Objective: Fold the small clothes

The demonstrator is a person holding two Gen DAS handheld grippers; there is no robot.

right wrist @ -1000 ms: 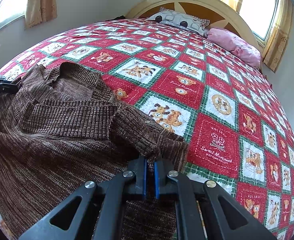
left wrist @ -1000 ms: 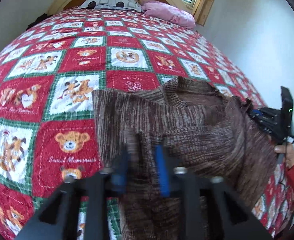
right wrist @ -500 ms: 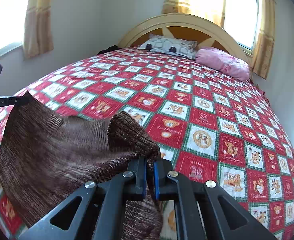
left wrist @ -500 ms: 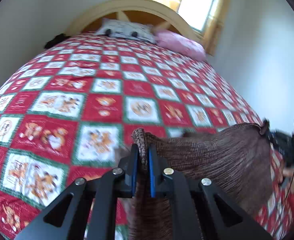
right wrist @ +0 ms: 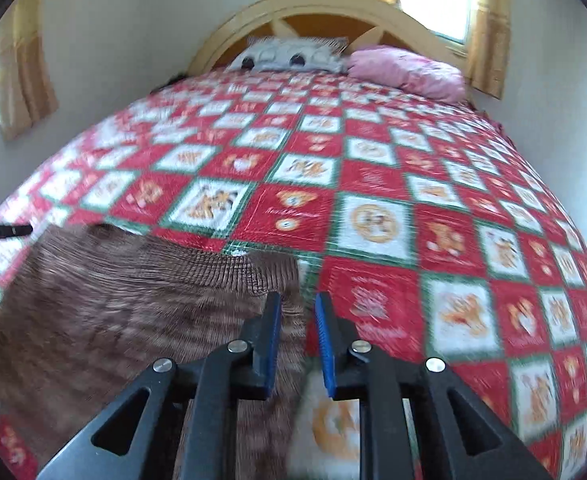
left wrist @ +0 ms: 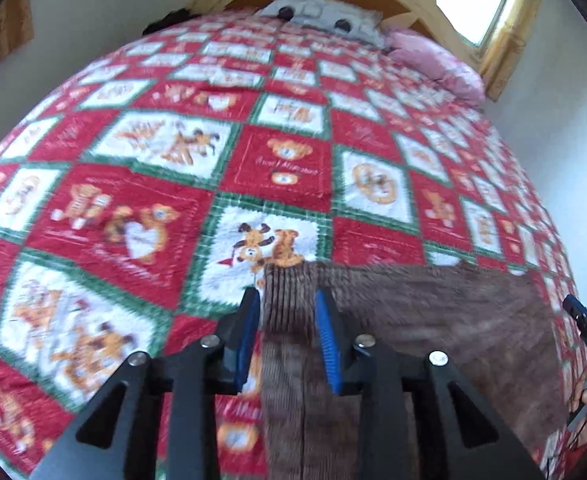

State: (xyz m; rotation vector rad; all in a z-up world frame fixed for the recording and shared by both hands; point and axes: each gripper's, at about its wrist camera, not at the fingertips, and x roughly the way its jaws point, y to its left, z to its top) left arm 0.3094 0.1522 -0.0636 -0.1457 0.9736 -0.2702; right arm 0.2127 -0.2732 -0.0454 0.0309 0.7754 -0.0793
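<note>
Daylight falls on the bed [right wrist: 373, 184], where the brown sweater [left wrist: 433, 320] lies at the near edge. Left hand-held gripper [left wrist: 287, 344] and right hand-held gripper [right wrist: 298, 344] have just been opening, knit loose between their jaws. Best let both corners go together, then smooth the fold.

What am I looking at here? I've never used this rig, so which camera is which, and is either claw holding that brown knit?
There is no robot arm: a person holds a two-finger gripper in each hand, and each picture comes from a fisheye camera looking along one gripper's fingers. One view shows the left gripper, the other the right gripper. Below both lies a bed with a red, white and green teddy-bear quilt, and on it a brown knitted sweater. Both sets of jaws have just been opening. The knit's edge sits between the blue pads of each gripper, but the pads no longer press on it, so nothing is gripped now.
</note>
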